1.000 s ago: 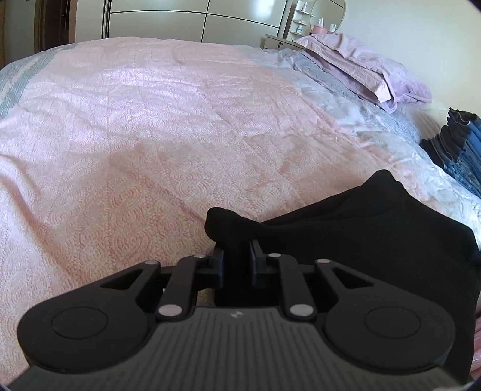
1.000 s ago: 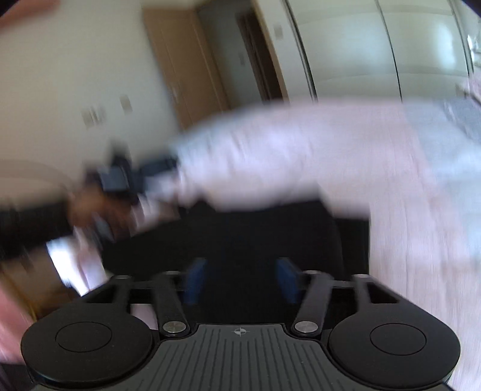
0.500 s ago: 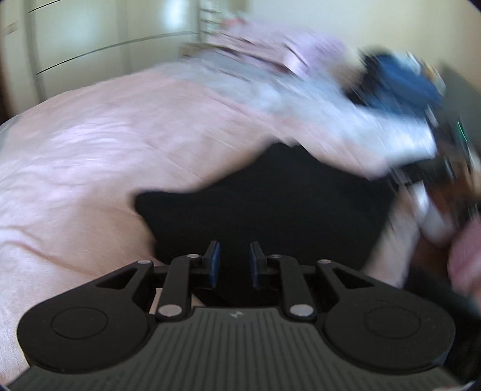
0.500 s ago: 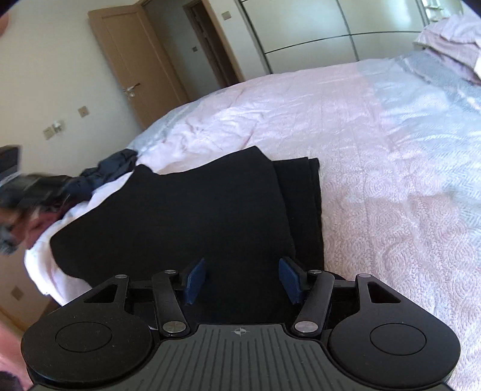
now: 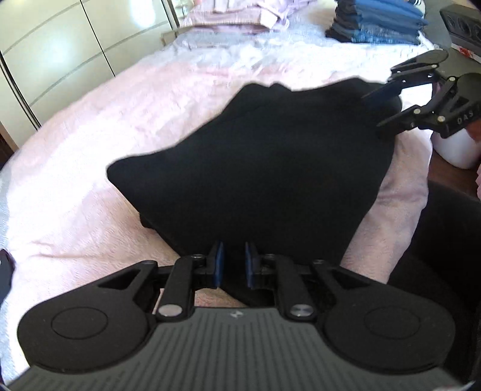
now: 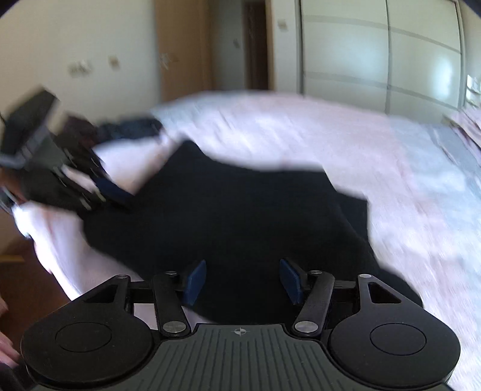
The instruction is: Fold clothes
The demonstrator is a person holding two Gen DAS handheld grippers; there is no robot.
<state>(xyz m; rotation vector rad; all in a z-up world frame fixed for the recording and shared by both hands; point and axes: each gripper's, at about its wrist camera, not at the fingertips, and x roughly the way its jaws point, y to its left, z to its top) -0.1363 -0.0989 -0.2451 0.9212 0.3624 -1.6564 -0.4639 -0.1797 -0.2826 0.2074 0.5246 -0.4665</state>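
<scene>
A black, soft, partly folded fabric garment [image 5: 255, 168] lies spread on a pale pink quilted bedspread [image 5: 90, 144], near the bed's edge. The left gripper [image 5: 231, 264] sits at the garment's near edge. Its blue-padded fingers [image 5: 219, 264] stand a narrow gap apart, with dark cloth running between them. Whether the pads actually pinch the cloth cannot be told from this view.

The right gripper [image 6: 243, 279] hovers over the opposite side of the garment. Its blue-padded fingers [image 6: 197, 278] are spread wide and hold nothing; black fabric lies just ahead of and below the tips. The left camera shows this same gripper beyond the garment's far corner, fingers parted around or beside the cloth edge. The right camera view is blurred.

Both tools flank the garment, probably so each can take one side and lift it evenly for the next fold. Beyond the left fingers, far up the bed, sit a stack of folded blue jeans [image 5: 378, 24] and a pile of folded lilac linens [image 5: 240, 15], likely finished items kept clear.
</scene>
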